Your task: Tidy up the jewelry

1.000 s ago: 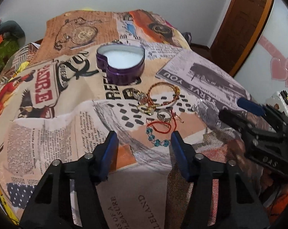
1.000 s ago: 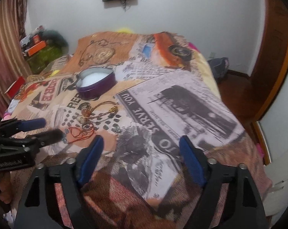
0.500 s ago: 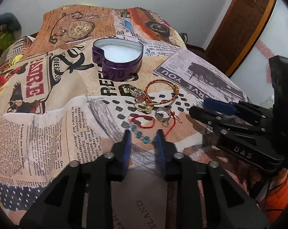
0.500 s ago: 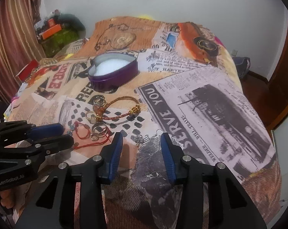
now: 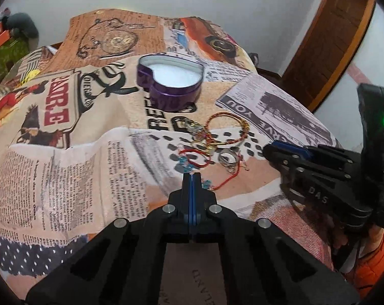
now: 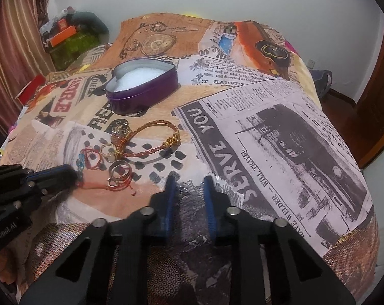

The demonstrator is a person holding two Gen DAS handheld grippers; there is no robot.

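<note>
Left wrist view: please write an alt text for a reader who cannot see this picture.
The left gripper, jaws closed, appears to pinch a blue-bead bracelet at the near edge of a small jewelry pile on a newspaper-print bedspread. An open purple heart-shaped tin stands behind the pile, and the right gripper reaches in from the right.

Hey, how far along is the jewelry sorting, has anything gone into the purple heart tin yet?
Done: nothing; the heart tin holds only its white lining. In hand: the left gripper is shut on the blue-bead bracelet; the right gripper is shut by a silver earring, grip unclear. Left: the braided bangle and rings on the bedspread.
</note>
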